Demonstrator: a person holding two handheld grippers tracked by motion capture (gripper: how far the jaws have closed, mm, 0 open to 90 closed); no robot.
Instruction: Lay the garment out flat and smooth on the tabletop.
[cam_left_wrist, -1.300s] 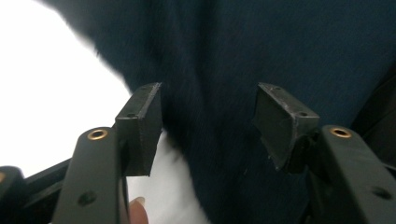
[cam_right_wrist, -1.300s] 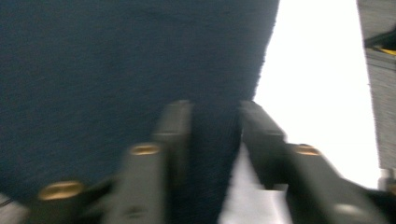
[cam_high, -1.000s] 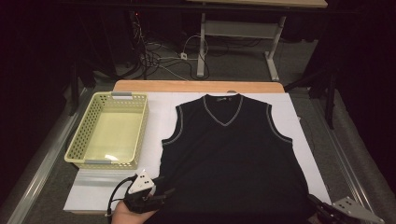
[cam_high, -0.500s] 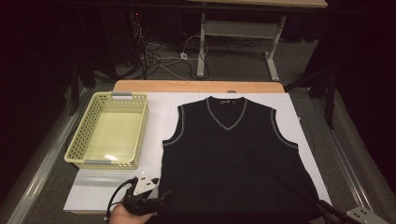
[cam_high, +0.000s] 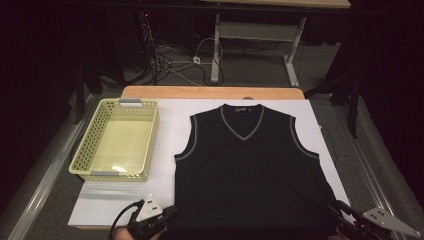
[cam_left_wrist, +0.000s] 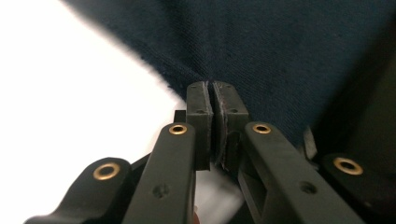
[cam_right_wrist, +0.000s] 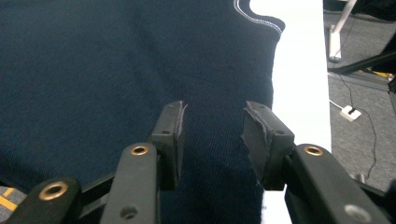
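A dark sleeveless knit vest (cam_high: 250, 170) lies flat, front up, on the white sheet of the counter (cam_high: 170, 112), its V-neck toward twelve o'clock and its hem at six o'clock by the person's hands; a pale yellow perforated basket (cam_high: 82, 160) stands just beside it at nine o'clock, apart from the cloth. The vest looks light, soft and limp: it should drape and sag wherever it is not supported, stretch a little under a pull, and drag on the sheet rather than slide freely, so one pinch alone would likely let the rest hang and bunch. It is not fragile, though a thin bite of knit could slip out. The best holds, I judge, are the two bottom corners of the hem, or the ribbed edges where the fabric is doubled. The left hand-held gripper (cam_left_wrist: 212, 93) sits at the vest's seven o'clock corner; its jaws have just been closing and now stand pressed together at the vest's edge, seemingly with a fold of it between the pads (cam_left_wrist: 200, 100). The right hand-held gripper (cam_right_wrist: 212, 135), at the five o'clock corner, has just been opening; its jaws stand partly apart over the fabric near the side edge, with cloth below the gap but no pad pressing on it, so that corner is not yet held.
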